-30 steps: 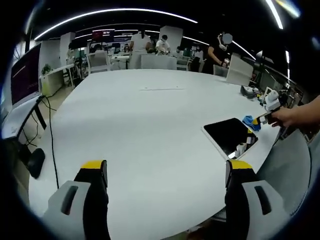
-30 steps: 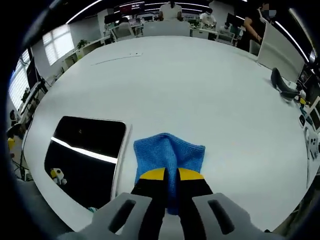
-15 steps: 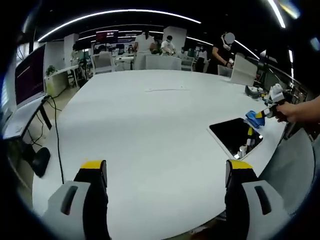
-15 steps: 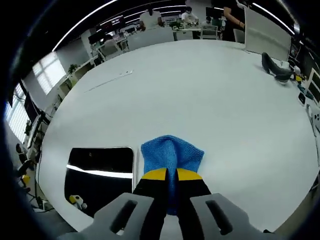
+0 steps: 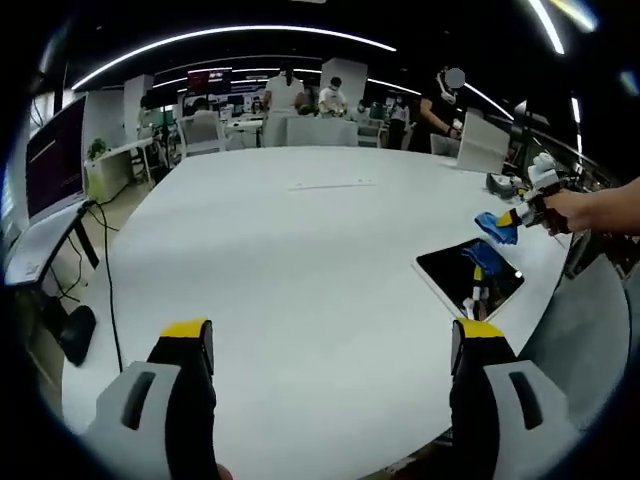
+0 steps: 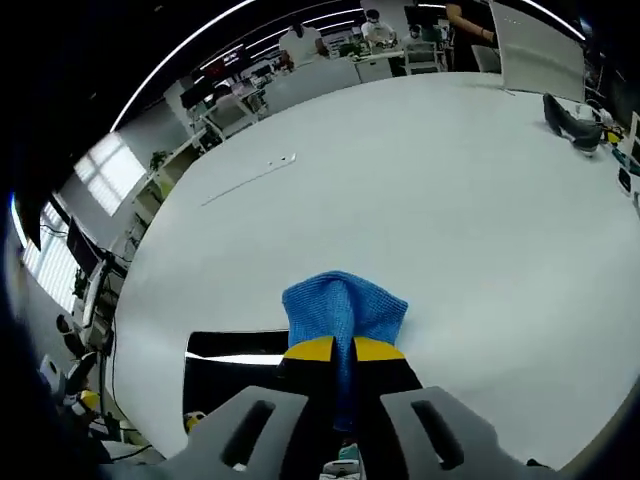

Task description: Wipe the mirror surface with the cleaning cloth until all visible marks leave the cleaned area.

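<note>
A dark rectangular mirror [image 5: 468, 272] with a white frame lies flat near the right edge of the round white table [image 5: 290, 260]. In the left gripper view my left gripper [image 5: 332, 345] stands open over the table's near side, nothing between its jaws. My right gripper [image 5: 515, 219], held by a hand, hangs above the mirror's far end with the blue cleaning cloth [image 5: 493, 226]. In the right gripper view my right gripper [image 6: 334, 349] is shut on the blue cloth [image 6: 343, 306], which is lifted off the table. The mirror [image 6: 232, 370] lies below and to the left, partly hidden by the jaws.
Small objects and a dark curved item [image 6: 568, 112] lie by the table's far right edge. A thin strip [image 5: 330, 184] lies mid-table. Desks, monitors, chairs and people stand beyond the table. A cable [image 5: 105, 270] hangs off a side desk at the left.
The right gripper has lifted the blue cloth off the table and carried it over the mirror's far end. The left gripper stays open in place.
</note>
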Motion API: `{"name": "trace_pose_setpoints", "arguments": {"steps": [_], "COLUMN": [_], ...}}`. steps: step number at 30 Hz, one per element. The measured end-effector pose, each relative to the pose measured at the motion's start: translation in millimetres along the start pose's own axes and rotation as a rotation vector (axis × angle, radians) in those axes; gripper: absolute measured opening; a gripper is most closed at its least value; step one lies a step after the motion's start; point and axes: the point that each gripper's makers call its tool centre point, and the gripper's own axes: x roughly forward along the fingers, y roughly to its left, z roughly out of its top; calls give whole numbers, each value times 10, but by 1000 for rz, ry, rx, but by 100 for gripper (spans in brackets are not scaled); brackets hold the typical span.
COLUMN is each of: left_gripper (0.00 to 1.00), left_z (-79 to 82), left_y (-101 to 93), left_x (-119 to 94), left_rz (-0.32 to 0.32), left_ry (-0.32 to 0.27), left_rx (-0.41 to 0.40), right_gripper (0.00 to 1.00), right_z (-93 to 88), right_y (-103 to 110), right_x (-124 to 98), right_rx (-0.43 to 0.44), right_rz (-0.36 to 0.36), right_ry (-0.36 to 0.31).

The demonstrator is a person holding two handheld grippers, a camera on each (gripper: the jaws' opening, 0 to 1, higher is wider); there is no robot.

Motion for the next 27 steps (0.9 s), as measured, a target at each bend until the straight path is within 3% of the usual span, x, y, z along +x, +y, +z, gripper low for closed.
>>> {"name": "trace_pose_setpoints", "arguments": {"steps": [5, 15, 20, 27], "left_gripper": [99, 99, 99, 95], "left_z": [32, 68, -20, -26], "left_y": [-35, -226, -286, -339], "left_x": [-24, -42, 6, 29], "left_rz": [-29, -116, -132, -151], "left_ry": [-24, -63, -27, -33], "left_rx": [1, 19, 89, 80], "right_gripper": [0, 0, 0, 0], "right_z": [-137, -287, -333, -322], "right_y": [48, 35, 25, 37], "right_x": [110, 229, 238, 256], "right_rx": [-44, -71, -60, -39], "right_rz": [-24, -78, -85, -94], "right_ry": [60, 93, 99, 102]}}
